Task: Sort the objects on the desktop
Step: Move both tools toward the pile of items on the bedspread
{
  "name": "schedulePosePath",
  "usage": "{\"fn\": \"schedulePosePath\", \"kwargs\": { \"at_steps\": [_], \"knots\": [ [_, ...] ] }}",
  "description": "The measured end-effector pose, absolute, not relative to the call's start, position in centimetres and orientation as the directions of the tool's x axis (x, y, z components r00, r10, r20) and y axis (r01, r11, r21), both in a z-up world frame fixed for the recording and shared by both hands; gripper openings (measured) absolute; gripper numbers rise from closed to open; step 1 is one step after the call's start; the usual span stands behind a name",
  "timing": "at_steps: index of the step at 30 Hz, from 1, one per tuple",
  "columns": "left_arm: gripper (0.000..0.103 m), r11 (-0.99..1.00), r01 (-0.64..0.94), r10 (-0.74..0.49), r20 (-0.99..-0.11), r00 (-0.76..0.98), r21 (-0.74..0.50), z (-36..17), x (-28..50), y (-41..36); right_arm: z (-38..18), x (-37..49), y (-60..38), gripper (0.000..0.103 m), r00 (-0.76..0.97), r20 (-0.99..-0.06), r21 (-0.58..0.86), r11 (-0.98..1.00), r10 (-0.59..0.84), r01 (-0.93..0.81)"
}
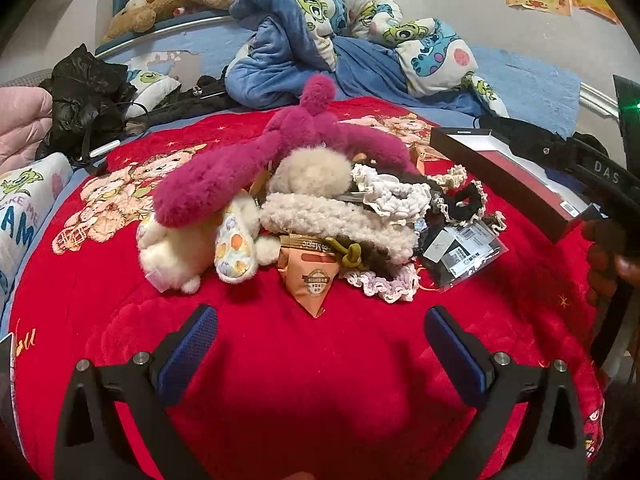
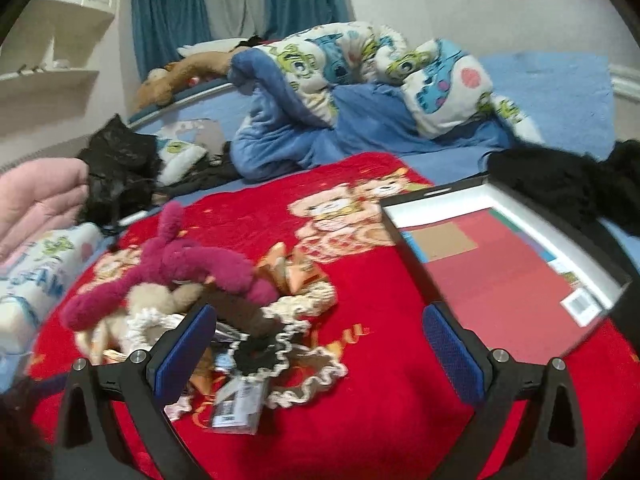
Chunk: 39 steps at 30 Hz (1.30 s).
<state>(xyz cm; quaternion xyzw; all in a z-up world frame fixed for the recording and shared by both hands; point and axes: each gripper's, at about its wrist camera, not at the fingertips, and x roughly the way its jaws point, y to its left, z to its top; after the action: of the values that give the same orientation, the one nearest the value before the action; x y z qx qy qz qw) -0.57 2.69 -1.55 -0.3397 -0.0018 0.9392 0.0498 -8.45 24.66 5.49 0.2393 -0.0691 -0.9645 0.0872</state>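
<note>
Both grippers, left (image 1: 320, 344) and right (image 2: 320, 344), wide and empty; pile (image 1: 320, 216) unsorted beside open box (image 2: 508, 268), likely the bin

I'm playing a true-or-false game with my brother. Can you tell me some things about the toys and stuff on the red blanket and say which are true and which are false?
1. Both tongs are holding toys. False: the left tongs and the right tongs are open and hold nothing.
2. A fuzzy pink plush lies on top of the pile. True.
3. The open box is full of toys. False: no toys are in it.
4. The pile sits on a red blanket. True.
5. The orange triangle packet is inside the box. False: it lies on the blanket at the pile's near edge.
</note>
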Motion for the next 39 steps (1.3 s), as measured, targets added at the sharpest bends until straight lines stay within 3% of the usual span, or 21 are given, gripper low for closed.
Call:
{"fn": "schedulePosePath", "kwargs": {
  "at_steps": [5, 12, 16, 26, 33, 39],
  "knots": [
    [0.103, -0.989, -0.091, 0.143, -0.644, -0.752, -0.114, -1.6, -1.2, 1.9, 5.3, -9.3, 24.2, 0.103, -0.834, -0.467, 0.207, -0.953, -0.295, 0.221],
    [0.103, -0.988, -0.1, 0.156, -0.66, -0.735, -0.121, -2.4, -1.9, 2.0, 5.2, -9.3, 23.7, 0.101, -0.813, -0.473, 0.229, -0.938, -0.339, 0.258],
    [0.103, -0.981, -0.146, 0.192, -0.663, -0.724, -0.124, -2.6, -2.2, 2.7, 5.2, -9.5, 24.6, 0.083, -0.83, -0.47, 0.269, -0.944, -0.302, 0.191],
    [0.103, -0.98, -0.175, 0.19, -0.679, -0.709, -0.092, -3.4, -3.3, 4.2, 5.3, -10.2, 25.2, 0.078, -0.798, -0.456, 0.351, -0.903, -0.395, 0.247],
    [0.103, -0.977, -0.186, 0.204, -0.701, -0.683, -0.103, -4.4, -4.7, 4.6, 4.6, -11.0, 24.3, 0.051, -0.778, -0.525, 0.297, -0.931, -0.346, 0.214],
    [0.103, -0.985, -0.146, 0.17, -0.708, -0.685, -0.096, -4.4, -6.2, 3.4, 4.7, -11.3, 24.3, 0.051, -0.762, -0.507, 0.338, -0.906, -0.404, 0.255]
  ]
}}
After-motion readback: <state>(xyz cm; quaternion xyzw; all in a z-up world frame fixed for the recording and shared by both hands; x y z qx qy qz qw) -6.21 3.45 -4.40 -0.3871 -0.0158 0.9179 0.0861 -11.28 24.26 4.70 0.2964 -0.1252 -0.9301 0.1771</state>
